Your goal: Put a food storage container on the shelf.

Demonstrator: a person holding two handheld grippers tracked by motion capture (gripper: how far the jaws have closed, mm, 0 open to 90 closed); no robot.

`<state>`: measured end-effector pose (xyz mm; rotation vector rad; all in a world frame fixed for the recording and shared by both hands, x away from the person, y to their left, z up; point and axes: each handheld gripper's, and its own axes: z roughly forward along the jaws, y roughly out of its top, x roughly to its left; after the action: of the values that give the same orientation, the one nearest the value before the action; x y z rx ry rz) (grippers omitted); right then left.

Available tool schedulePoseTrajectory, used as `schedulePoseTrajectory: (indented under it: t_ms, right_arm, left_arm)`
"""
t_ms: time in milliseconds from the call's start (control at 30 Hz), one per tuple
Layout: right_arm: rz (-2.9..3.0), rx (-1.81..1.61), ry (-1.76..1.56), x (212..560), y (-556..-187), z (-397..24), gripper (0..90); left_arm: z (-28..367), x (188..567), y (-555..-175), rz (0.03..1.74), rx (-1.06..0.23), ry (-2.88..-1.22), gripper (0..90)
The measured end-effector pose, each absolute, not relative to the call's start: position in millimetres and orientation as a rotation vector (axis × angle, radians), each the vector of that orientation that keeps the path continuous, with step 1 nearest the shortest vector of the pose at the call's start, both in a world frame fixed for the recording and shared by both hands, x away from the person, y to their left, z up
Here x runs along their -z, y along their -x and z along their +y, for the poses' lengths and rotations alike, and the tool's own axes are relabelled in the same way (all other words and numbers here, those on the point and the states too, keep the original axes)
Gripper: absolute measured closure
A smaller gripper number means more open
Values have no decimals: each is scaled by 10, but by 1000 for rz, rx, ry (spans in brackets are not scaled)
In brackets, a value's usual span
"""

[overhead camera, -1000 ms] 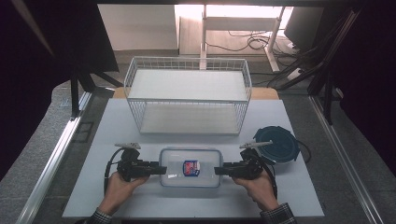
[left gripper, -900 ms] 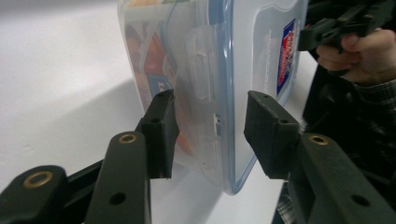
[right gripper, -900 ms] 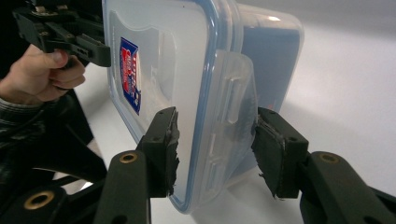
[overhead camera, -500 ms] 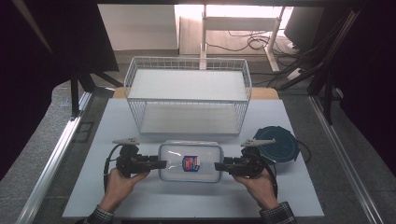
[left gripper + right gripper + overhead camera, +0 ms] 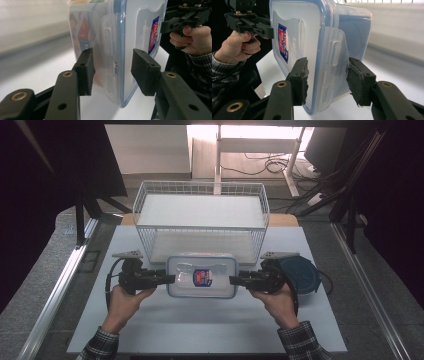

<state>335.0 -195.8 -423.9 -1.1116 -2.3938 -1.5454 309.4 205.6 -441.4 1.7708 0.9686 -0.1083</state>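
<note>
Container (image 5: 201, 275) gripped at both ends, left gripper (image 5: 169, 279) & right gripper (image 5: 235, 280) part-closed on it, lifted nr table (image 5: 200, 330) centre; basket (image 5: 200, 195) placement prob. left.

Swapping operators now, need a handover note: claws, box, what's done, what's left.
Left claw: shut on the left end of the clear lidded box.
Right claw: shut on the box's right end.
Box: lid on, held level between both claws, in front of the white wire basket. Dark round lid lies right of it.
Done: box gripped at both ends.
Left: probably carry it forward into the basket, then release.
</note>
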Motion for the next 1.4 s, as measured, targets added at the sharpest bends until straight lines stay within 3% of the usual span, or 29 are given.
schedulePoseTrajectory:
  t_ms: [933, 1400]
  right_arm:
    - [-2374, 1669, 1070, 3362, -4037, -1778, 521]
    - [-2374, 1684, 1096, 3106, -4355, -1781, 520]
  left_arm:
    - [2240, 3394, -3725, 966, 17, -1710, 543]
    - [2236, 3252, -4055, 968, 29, -1665, 544]
